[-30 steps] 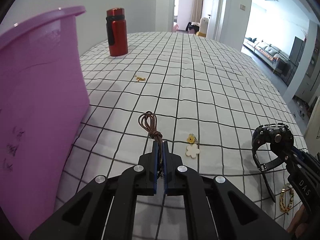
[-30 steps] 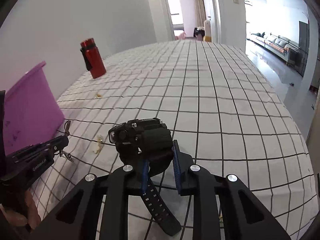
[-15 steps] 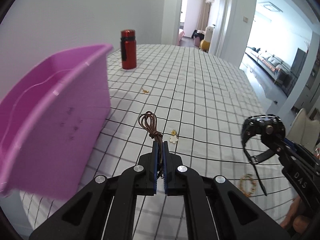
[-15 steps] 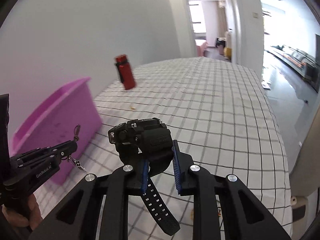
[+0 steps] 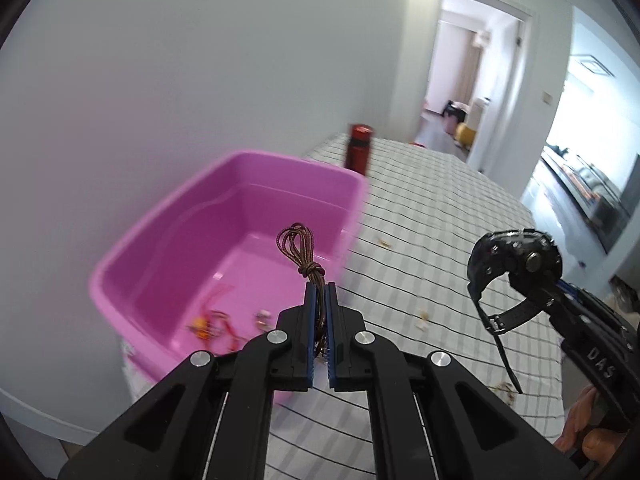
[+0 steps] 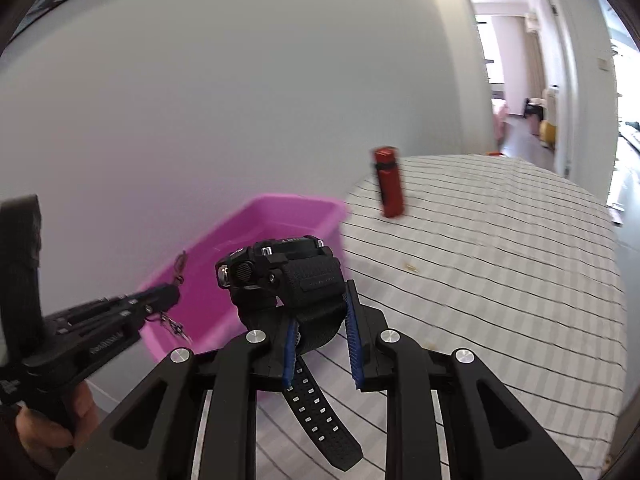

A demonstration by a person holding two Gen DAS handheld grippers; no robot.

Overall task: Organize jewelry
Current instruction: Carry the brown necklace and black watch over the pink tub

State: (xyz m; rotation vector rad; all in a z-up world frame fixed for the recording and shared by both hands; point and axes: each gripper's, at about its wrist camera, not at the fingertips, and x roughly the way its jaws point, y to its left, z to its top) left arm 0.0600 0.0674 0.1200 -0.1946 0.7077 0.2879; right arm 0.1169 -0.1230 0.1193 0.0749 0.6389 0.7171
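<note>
My left gripper (image 5: 319, 290) is shut on a brown cord necklace (image 5: 298, 246), held in the air above the near edge of the pink plastic bin (image 5: 168, 236). A few small jewelry pieces (image 5: 212, 326) lie on the bin's floor. My right gripper (image 6: 320, 312) is shut on a black wristwatch (image 6: 284, 276), raised above the table to the right of the bin (image 6: 276, 212). The watch (image 5: 516, 268) also shows at the right of the left wrist view, and the left gripper (image 6: 168, 294) at the left of the right wrist view.
A red bottle (image 5: 359, 148) stands on the checked tablecloth (image 5: 440, 216) beyond the bin. Small gold and white trinkets (image 5: 422, 318) lie on the cloth between the grippers, and a gold bracelet (image 5: 504, 390) lies near the table's front edge. A white wall is behind the bin.
Both grippers have risen and swung left toward the pink bin, still holding their items. The bin's inside has come into view below the necklace.
</note>
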